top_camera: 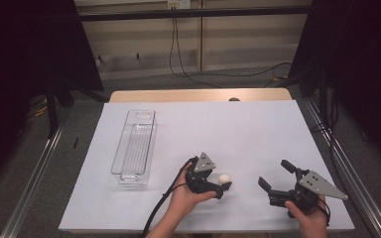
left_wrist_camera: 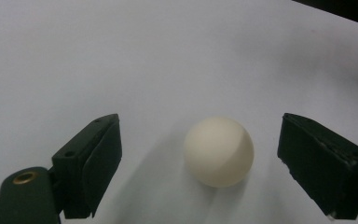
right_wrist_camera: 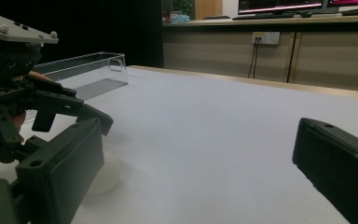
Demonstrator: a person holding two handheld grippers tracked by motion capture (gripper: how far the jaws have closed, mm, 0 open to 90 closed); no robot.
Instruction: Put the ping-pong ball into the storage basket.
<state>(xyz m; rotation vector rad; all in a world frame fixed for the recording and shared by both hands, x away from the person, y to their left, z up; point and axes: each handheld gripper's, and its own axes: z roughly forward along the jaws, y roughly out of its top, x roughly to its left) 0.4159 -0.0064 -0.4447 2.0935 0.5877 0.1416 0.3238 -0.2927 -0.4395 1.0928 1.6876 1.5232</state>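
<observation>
Your left hand-held gripper (left_wrist_camera: pixel 200 163) straddles the white ball (left_wrist_camera: pixel 219 151) on the white-covered bench (top_camera: pixel 258 129), its pads clear of the ball on both sides; your right hand-held gripper (top_camera: pixel 274 177) rests released nearby; a clear plastic bin (top_camera: pixel 134 147) stands well left.

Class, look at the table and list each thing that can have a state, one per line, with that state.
Small white ball: resting on the white sheet, between the left gripper's fingers, untouched.
Clear plastic rectangular bin: upright, empty.
Left gripper: open around the ball.
Right gripper: open, holding nothing.
</observation>
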